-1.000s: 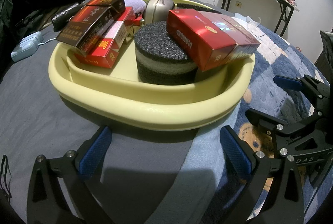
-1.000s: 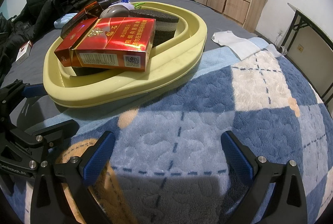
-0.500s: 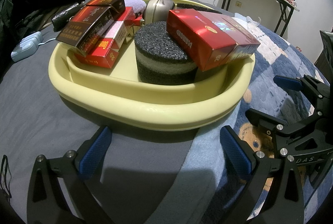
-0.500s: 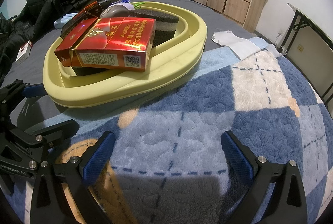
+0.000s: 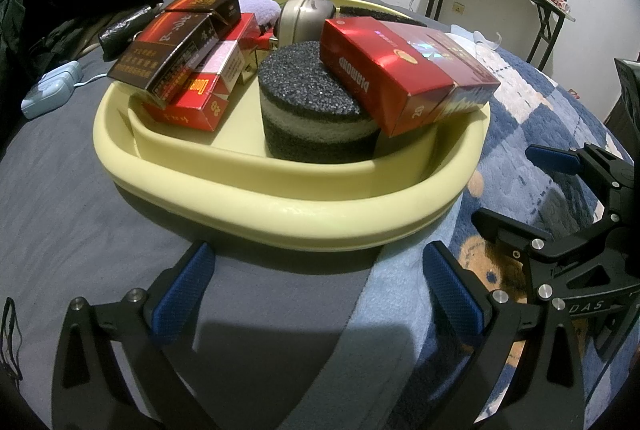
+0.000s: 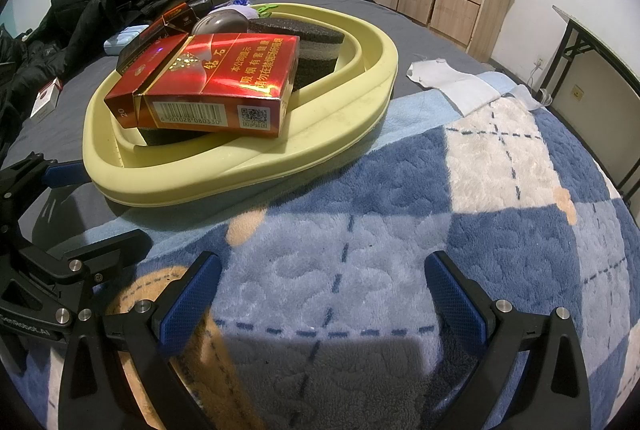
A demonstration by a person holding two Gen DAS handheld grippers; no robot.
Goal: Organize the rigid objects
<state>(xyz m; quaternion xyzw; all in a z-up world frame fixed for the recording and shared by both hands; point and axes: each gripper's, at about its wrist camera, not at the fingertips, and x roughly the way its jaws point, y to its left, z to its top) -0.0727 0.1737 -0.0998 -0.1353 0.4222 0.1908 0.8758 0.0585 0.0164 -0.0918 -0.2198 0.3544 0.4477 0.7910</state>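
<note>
While both views match the ones from a second ago, with no box shifted and neither tool displaced, the work looks paused or finished rather than mid-move. The left tongs (image 5: 318,280) hang released and empty at the bottom of the left wrist frame, their blue pads spread wide over the grey bedsheet (image 5: 72,198), just short of the pale yellow oval plastic basin (image 5: 280,206). The right tongs (image 6: 320,288) are likewise released and hold nothing, low in the right wrist frame above the blue and white checked fleece blanket (image 6: 500,198).

The task's things sit gathered in the basin at frame centre. A shiny red cigarette box (image 5: 404,74) lies tilted on a round black and grey sponge (image 5: 316,118), its far end reaching over the basin's rim. Toward the upper left, a dark brown cigarette box (image 5: 168,58) leans on a red and white cigarette box (image 5: 200,98), with a rounded metallic grey object (image 5: 304,16) behind them.

Since nothing has moved, collecting seems largely done. A small white and red box (image 6: 45,102) at the left edge of the right wrist frame lies on the bed outside the basin, perhaps a remaining candidate.
</note>
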